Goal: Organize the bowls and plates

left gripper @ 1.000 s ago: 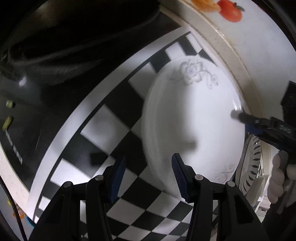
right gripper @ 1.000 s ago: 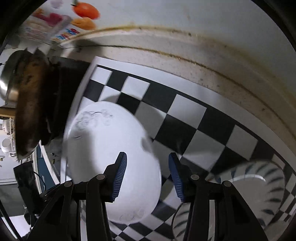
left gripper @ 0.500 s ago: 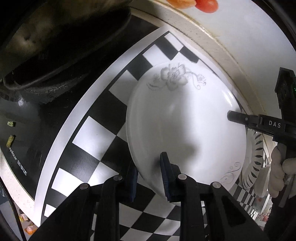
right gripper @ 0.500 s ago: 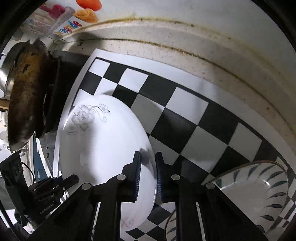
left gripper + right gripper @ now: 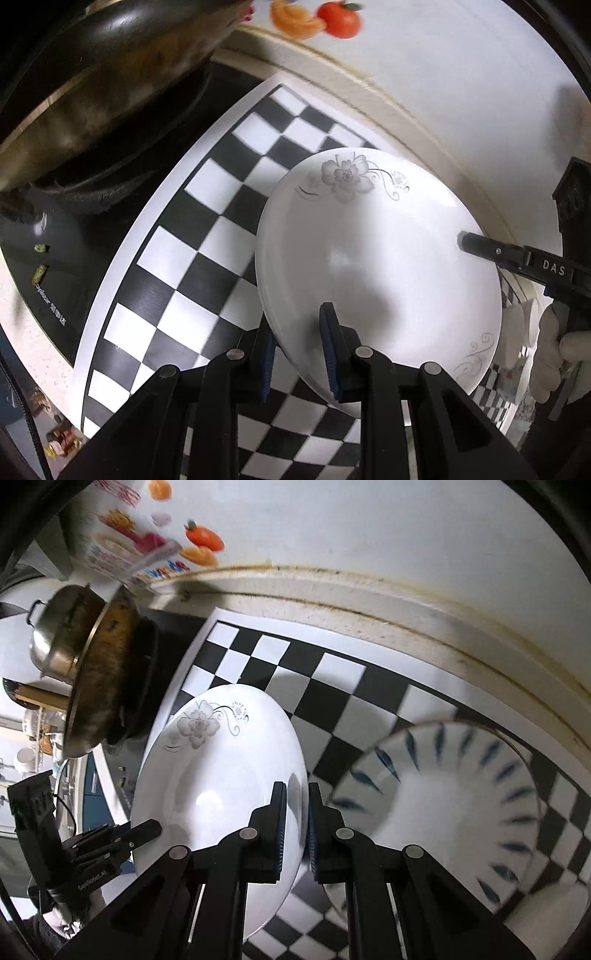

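Above the checkered mat (image 5: 207, 229), I have the white plate (image 5: 376, 258) pinched at opposite rims: left gripper (image 5: 297, 354) clamps the near edge, right gripper (image 5: 295, 827) the far one, its jaws narrowing onto the rim. Two grips keep the plate balanced, probably for stacking with the striped bowl (image 5: 443, 805) just beside it.

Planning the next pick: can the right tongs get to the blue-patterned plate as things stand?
Probably not yet. The right tongs are shut on the rim of the white flowered plate, which the left tongs grip too. The blue-patterned plate lies right beside them, uncovered, so it looks reachable once freed.
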A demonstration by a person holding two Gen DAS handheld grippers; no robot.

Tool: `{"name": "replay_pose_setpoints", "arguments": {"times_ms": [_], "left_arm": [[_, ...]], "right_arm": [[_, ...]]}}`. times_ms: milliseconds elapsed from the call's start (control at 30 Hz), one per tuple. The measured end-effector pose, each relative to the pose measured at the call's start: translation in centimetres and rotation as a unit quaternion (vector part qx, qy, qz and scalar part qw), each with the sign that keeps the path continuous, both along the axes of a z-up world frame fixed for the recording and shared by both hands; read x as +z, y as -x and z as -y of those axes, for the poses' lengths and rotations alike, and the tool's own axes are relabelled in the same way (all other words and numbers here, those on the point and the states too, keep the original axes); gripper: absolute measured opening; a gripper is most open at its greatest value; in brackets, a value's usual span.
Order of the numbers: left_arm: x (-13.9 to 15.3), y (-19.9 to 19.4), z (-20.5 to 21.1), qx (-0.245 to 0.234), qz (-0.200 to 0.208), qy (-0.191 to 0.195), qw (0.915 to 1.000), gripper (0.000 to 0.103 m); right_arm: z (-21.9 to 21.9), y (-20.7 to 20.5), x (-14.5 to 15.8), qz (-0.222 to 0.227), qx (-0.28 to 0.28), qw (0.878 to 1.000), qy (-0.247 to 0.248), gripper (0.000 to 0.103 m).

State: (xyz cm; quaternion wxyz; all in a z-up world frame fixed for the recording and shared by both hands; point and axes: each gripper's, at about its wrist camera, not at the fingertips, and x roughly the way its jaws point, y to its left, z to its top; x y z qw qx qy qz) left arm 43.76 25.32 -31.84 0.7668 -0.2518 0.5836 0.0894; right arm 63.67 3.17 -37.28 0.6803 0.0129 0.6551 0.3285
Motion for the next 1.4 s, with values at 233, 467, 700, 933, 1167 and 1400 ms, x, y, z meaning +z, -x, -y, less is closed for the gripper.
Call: {"name": "replay_pose_setpoints", "arguments": {"times_ms": [233,467,700,933,1167,1400], "left_arm": [[3.8,0.9,3.4,-0.055,0.022,-0.019,0.9980,0.021],[5.4,1.9,8.8,-0.113,0.035,-0.016,0.9928,0.021],[5.8,3.1,14.4,-0.168,0.040,-0.006,0.9850,0.021],[5.1,4.7,18.7,-0.215,0.032,-0.008,0.9760,0.021],[2.6,7.1,20.9,-0.237,0.001,-0.001,0.9715,0.021],[0.6,9.2,21.6,-0.248,-0.033,-0.005,0.9683,0.020]], "right_arm": [[6.9,3.7,4.0,0.024,-0.039,0.999,-0.025,0.012],[15.3,8.6,6.7,0.045,-0.091,0.994,-0.028,0.012],[23.0,13.4,8.4,0.059,-0.147,0.987,-0.034,0.012],[28.6,18.1,7.7,0.055,-0.198,0.978,-0.034,0.012],[32.0,23.7,5.5,0.040,-0.228,0.972,-0.038,0.012],[32.8,27.6,2.4,0.008,-0.243,0.969,-0.040,0.012]]}}
